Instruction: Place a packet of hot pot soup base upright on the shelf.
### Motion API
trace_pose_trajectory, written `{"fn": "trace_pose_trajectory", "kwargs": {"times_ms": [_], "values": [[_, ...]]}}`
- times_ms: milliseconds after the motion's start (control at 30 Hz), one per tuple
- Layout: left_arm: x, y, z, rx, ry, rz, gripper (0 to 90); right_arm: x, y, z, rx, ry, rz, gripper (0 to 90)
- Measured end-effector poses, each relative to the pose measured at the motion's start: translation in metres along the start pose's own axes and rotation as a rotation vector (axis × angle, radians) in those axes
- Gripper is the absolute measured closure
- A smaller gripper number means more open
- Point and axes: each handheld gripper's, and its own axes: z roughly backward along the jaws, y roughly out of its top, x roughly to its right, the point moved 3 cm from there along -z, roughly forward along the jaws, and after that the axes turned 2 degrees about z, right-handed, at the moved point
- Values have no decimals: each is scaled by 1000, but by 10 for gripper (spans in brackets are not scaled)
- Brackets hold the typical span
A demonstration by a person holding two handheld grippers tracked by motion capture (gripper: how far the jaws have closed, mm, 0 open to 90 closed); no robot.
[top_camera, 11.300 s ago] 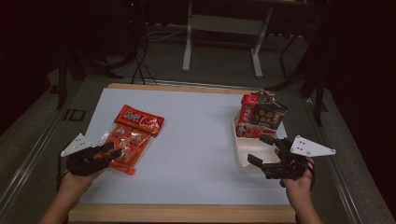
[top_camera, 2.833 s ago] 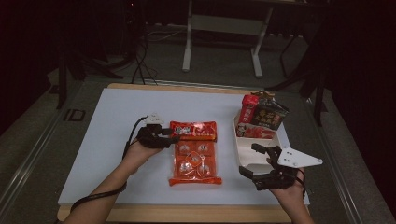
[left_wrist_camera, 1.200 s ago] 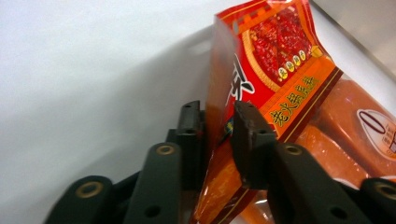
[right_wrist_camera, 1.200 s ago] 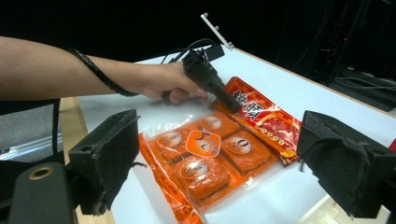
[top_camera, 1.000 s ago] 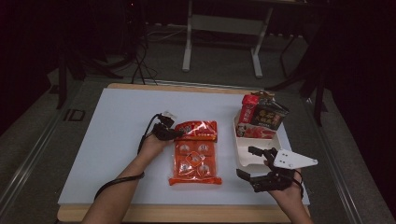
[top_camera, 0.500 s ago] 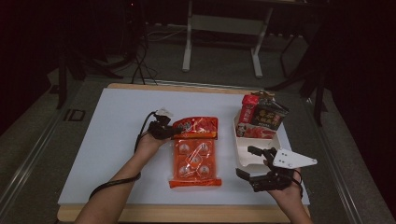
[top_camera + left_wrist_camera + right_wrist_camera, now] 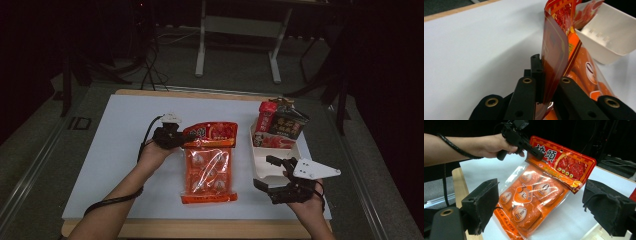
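The high view looks forward and down from above the person's side, taking in the whole white table [image 7: 115,150] and the dark floor beyond. The left gripper view sits low and very close, looking along its jaws at the edge of the orange snack bag [image 7: 556,50], with the white tray [image 7: 609,37] behind. The right gripper view looks across the table from farther back, between its wide-set jaws, at the same bag [image 7: 536,195] and the left gripper [image 7: 537,155] – ground all three views share
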Motion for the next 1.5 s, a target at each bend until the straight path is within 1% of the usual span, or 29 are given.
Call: {"fn": "trace_pose_trajectory", "kwargs": {"times_ms": [67, 100, 133, 167, 267, 300, 367, 400, 467, 567, 700, 733, 800, 867, 900, 933, 1033, 1067, 1100, 1133, 1200, 1233, 1267, 1300, 1333, 1367, 1400, 1467, 1500], "values": [[4, 3, 4, 4, -3, -17, 900, 0, 1, 1, 0, -2, 1, 134], [7, 4, 7, 10, -15, -18, 900, 0, 1, 1, 1, -4, 1, 135], [10, 5, 10, 15, -18, -31, 900, 1, 1, 2, 1, -7, 1, 136], [13, 7, 13, 22, -29, -40, 900, 1, 2, 2, 4, -9, 2, 140], [22, 9, 20, 34, -44, -61, 900, 2, 2, 5, 8, -18, -1, 145], [25, 9, 23, 42, -50, -67, 900, 2, 3, 6, 14, -25, -9, 148], [31, 11, 27, 47, -59, -82, 900, 3, 4, 8, 15, -21, -21, 157], [33, 12, 29, 51, -66, -85, 900, 4, 4, 9, 20, -33, -19, 157], [39, 13, 32, 56, -73, -104, 900, 4, 6, 10, 16, -33, -26, 156], [48, 14, 38, 68, -101, -120, 900, 3, 7, 11, 14, -36, -21, 156], [58, 16, 44, 76, -121, -154, 900, 3, 9, 10, 20, -37, -9, 157], [60, 17, 45, 77, -133, -158, 900, 4, 10, 10, 23, -31, -7, 156], [67, 18, 48, 85, -150, -173, 900, 4, 12, 10, 23, -36, -5, 164], [73, 18, 51, 91, -186, -197, 900, 5, 14, 11, 23, -47, 5, 183], [75, 19, 53, 97, -210, -202, 900, 6, 14, 11, 19, -30, 2, 198], [77, 20, 54, 102, -221, -213, 900, 7, 15, 10, 17, -27, -1, 212], [85, 22, 58, 123, -252, -231, 900, 8, 17, 9, 23, -26, -10, 223], [87, 23, 60, 130, -251, -233, 900, 8, 18, 9, 28, -21, -16, 225], [90, 25, 61, 140, -258, -242, 900, 8, 19, 7, 28, -22, -9, 225], [93, 26, 63, 150, -277, -245, 900, 8, 20, 6, 28, -19, -5, 225], [100, 29, 67, 169, -284, -272, 900, 8, 23, 3, 25, -10, 0, 224], [104, 31, 68, 173, -297, -288, 900, 8, 24, 2, 28, -6, -2, 224], [107, 32, 69, 179, -289, -299, 900, 8, 26, 1, 40, 0, -9, 225], [110, 34, 70, 186, -295, -311, 900, 9, 27, 0, 43, 8, -11, 225], [112, 35, 71, 190, -291, -322, 900, 9, 30, -2, 50, 7, -5, 225], [114, 36, 72, 192, -287, -325, 900, 9, 31, -3, 52, 10, -6, 225], [116, 38, 73, 202, -304, -324, 900, 9, 33, -4, 52, 14, -3, 225], [117, 40, 74, 209, -306, -329, 900, 10, 36, -8, 53, 23, 2, 230], [118, 40, 75, 215, -314, -329, 900, 10, 37, -9, 59, 21, 4, 230]]}}
